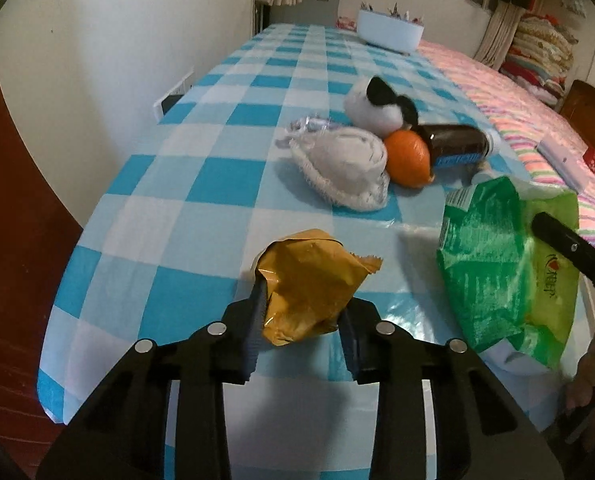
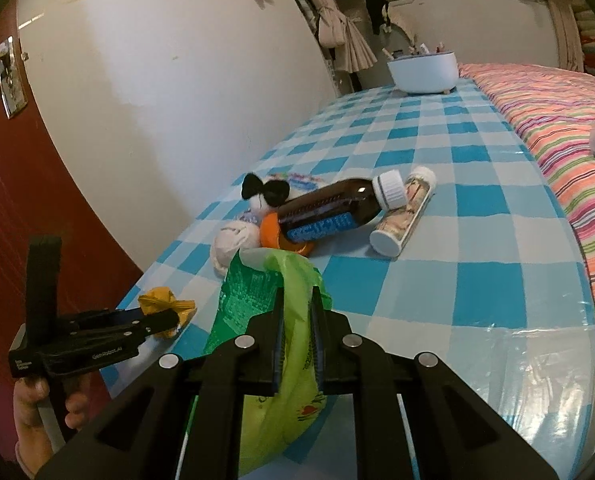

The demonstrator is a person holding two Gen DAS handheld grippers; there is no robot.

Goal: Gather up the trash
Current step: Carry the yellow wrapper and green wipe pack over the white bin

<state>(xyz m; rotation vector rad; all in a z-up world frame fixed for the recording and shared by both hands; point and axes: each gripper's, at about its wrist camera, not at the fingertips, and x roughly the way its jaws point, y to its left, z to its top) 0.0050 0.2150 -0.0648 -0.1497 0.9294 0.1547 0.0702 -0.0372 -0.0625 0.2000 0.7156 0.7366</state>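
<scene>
My left gripper [image 1: 299, 308] is shut on a crumpled yellow wrapper [image 1: 309, 284], held just above the blue checked table [image 1: 217, 184]; the left gripper and the wrapper [image 2: 165, 304] also show in the right wrist view. My right gripper [image 2: 297, 344] is shut on the rim of a green plastic bag [image 2: 257, 300]. The bag [image 1: 497, 268] hangs open to the right of the wrapper. A brown bottle [image 2: 329, 212], a clear tube [image 2: 405, 212], an orange object [image 1: 407, 156], a grey cloth [image 1: 345, 164] and a black-and-white plush [image 1: 377, 104] lie in a cluster mid-table.
A white bowl [image 2: 423, 72] with small items stands at the table's far end. A striped pink bedspread [image 2: 557, 120] runs along the right side. A white wall [image 1: 117, 60] and a red door [image 2: 1, 200] lie on the left.
</scene>
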